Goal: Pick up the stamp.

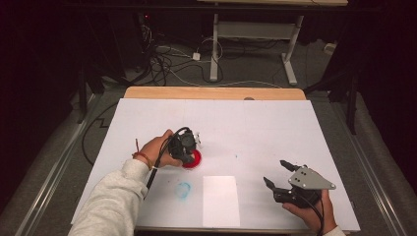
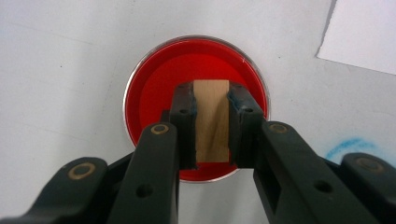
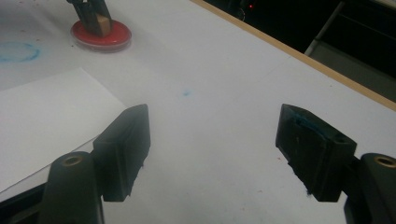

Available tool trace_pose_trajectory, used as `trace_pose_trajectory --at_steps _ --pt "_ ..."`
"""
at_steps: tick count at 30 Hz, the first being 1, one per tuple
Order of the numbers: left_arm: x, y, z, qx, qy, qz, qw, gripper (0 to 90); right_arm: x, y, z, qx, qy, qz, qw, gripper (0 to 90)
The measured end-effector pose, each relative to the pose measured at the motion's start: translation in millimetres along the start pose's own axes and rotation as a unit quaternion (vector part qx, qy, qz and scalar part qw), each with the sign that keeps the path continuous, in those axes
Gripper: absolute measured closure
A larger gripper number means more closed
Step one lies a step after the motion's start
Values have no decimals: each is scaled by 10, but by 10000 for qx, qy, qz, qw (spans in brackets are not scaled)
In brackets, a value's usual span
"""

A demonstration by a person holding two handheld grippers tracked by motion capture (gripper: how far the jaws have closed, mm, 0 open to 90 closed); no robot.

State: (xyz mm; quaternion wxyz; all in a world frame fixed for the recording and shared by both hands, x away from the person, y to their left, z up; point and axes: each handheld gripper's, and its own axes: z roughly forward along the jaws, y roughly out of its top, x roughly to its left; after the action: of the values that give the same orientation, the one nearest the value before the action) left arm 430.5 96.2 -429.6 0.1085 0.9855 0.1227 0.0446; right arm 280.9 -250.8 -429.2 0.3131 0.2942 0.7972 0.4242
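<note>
1. Left gripper (image 2: 211, 121): jaws clamped on a wooden block (image 2: 212, 119), one pad on each long side; pointed down over the red pad (image 2: 154, 88). In the high view it sits at the pad's near-left edge (image 1: 189, 147), held by the left hand (image 1: 155, 150), with its cable trailing back along the sleeve.
2. Block: upright between the jaws, its lower end on or just above the pad; the frames do not settle contact. From the right gripper view it stands over the pad's middle (image 3: 103, 24).
3. Pad: round, red, in a clear-rimmed dish, flat on the white table (image 1: 255, 128); landmark for the entries below.
4. Blue ring smudge (image 1: 183, 190): on the table, nearer the person than the pad, just apart from it.
5. White sheet (image 1: 221, 199): flat on the table, near and to the right of the pad, beside the smudge.
6. Small blue speck (image 3: 187, 92): on the table right of the pad, well apart.
7. Right gripper (image 3: 212, 154): jaws wide apart, nothing between them; well to the right of the pad, beyond the sheet, held in the right hand (image 1: 312, 211) with a grey plate on top.
</note>
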Motion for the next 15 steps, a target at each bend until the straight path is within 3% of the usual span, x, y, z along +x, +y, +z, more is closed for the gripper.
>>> trace_pose_trajectory --at_steps 5,10,15 --pt "12 -43 12 -175 -65 -182 9997 738 10 10 17 38 0 -22 10000 269" --pt "0 -28 11 -101 -5 -124 9999 738 4 16 42 41 12 -24 10000 268" --pt "-12 -36 18 -155 12 -211 9997 738 -3 19 56 49 20 -29 10000 268"
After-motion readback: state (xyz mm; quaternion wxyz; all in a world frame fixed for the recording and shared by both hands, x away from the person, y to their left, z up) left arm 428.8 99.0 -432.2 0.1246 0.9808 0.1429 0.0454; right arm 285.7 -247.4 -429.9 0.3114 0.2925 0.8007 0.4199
